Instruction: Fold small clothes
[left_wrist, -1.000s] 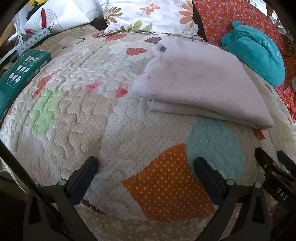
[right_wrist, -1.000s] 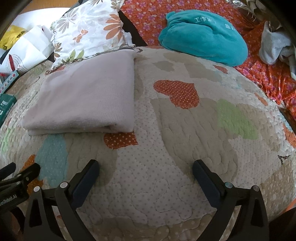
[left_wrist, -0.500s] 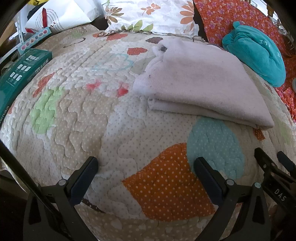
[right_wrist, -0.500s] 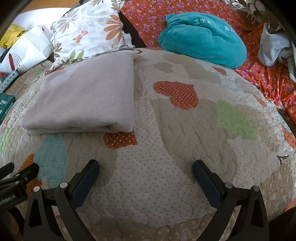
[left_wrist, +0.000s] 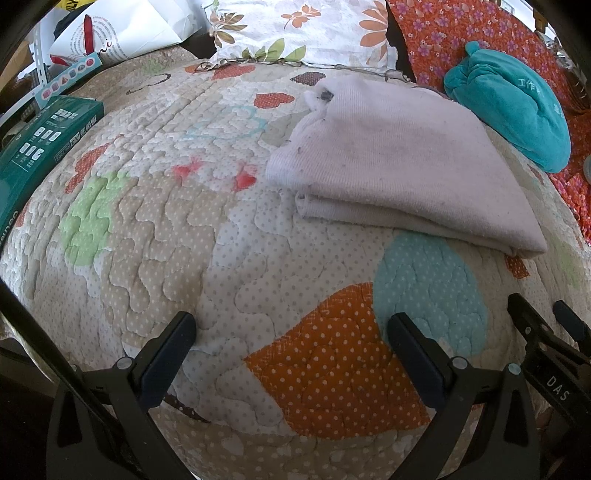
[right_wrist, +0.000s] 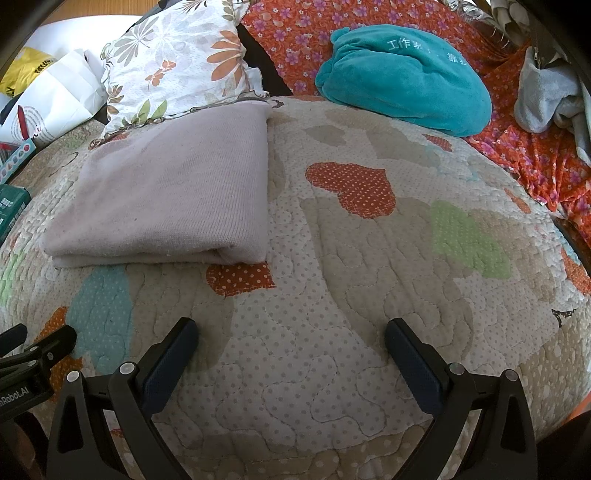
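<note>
A pale lilac garment (left_wrist: 399, 162) lies folded flat on the patchwork quilt (left_wrist: 155, 236), in the upper right of the left wrist view. It also shows in the right wrist view (right_wrist: 173, 199) at upper left. My left gripper (left_wrist: 291, 328) is open and empty, low over the quilt, well short of the garment. My right gripper (right_wrist: 291, 332) is open and empty, to the right of the garment and nearer than it. Each gripper shows at the edge of the other's view.
A teal plush bundle (right_wrist: 402, 77) lies behind the quilt on an orange flowered sheet (right_wrist: 524, 147). A flowered pillow (right_wrist: 173, 70) sits at the back. A green box (left_wrist: 37, 147) and white paper bag (left_wrist: 122, 33) lie at the left. Grey cloth (right_wrist: 546, 96) sits far right.
Almost nothing has changed. Both grippers stay open and hold nearly still; the garment has not moved.
</note>
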